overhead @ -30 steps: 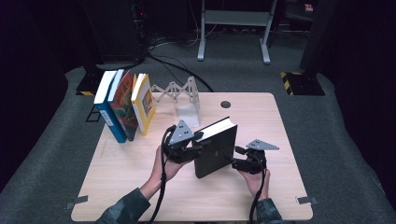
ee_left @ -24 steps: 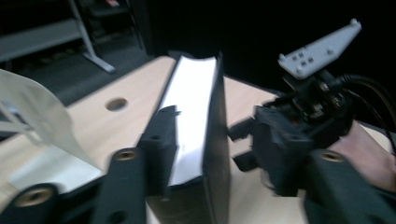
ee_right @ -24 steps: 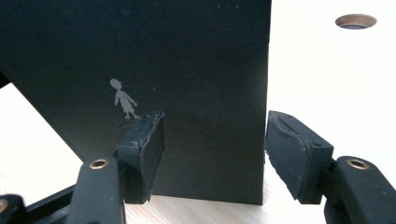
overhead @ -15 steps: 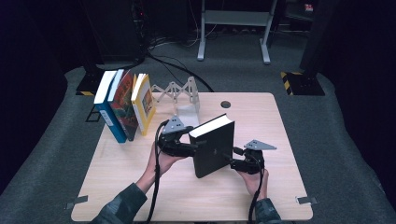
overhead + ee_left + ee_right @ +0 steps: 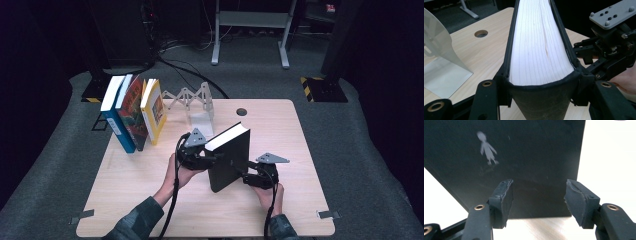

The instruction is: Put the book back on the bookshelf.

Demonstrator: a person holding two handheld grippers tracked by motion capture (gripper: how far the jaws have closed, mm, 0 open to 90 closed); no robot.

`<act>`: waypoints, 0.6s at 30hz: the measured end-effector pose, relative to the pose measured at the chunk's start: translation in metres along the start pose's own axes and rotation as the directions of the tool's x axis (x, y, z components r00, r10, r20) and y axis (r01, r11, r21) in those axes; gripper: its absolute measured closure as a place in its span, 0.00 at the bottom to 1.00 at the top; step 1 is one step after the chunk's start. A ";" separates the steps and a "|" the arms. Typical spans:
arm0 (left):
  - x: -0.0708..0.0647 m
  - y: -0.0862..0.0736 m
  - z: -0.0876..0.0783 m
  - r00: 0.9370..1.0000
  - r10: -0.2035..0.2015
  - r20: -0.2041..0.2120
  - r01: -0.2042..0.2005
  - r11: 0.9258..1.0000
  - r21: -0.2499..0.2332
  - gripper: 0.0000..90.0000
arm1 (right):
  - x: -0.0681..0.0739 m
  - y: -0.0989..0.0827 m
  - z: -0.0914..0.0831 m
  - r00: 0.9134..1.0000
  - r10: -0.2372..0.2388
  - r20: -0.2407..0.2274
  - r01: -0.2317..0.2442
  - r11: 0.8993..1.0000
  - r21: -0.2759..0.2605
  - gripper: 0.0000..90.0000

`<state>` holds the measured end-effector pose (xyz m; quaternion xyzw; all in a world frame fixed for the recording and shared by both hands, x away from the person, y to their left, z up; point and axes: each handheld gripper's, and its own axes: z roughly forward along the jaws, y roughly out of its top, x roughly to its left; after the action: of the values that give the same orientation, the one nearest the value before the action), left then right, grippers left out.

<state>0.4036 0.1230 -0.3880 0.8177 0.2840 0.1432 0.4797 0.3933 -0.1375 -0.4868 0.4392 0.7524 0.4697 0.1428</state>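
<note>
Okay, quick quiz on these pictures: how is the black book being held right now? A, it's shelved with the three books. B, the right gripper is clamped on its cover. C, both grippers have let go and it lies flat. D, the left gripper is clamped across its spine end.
D: in the left gripper view, the left gripper has its jaws pressed on both covers of the black book, while the right gripper stands open facing the cover.

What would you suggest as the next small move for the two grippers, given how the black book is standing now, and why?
Probably keep the left gripper clamped and carry the black book left toward the row of standing books. It stands upright, its spine pinched between the left jaws, while the right gripper faces the cover with jaws open, so the left one carries the load.
</note>
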 end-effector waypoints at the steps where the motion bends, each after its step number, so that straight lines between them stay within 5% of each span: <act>1: 0.000 0.000 0.000 1.000 0.001 -0.007 -0.001 1.000 0.011 0.50 | -0.001 -0.003 0.001 1.000 0.009 0.007 -0.009 1.000 0.004 0.42; 6: 0.002 -0.005 0.015 1.000 -0.029 0.002 0.029 0.999 0.021 0.43 | -0.006 -0.016 -0.001 0.999 0.017 0.047 -0.018 0.999 0.031 0.41; 12: 0.002 -0.013 0.030 0.999 -0.032 0.038 0.031 0.998 0.048 0.50 | -0.021 -0.037 -0.014 0.991 0.051 0.126 -0.058 0.997 0.059 0.34; 16: -0.002 -0.012 0.032 0.999 0.005 0.051 -0.007 0.999 0.051 0.54 | -0.032 -0.053 -0.024 0.974 0.062 0.218 -0.081 0.993 0.083 0.24; 18: -0.003 -0.012 0.033 0.998 0.013 0.054 -0.016 0.999 0.047 0.54 | -0.032 -0.054 -0.030 0.961 0.023 0.274 -0.048 0.995 0.085 0.21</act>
<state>0.4141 0.1029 -0.4144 0.8346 0.2684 0.1180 0.4664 0.3647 -0.1899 -0.5230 0.5194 0.7379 0.3726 0.2165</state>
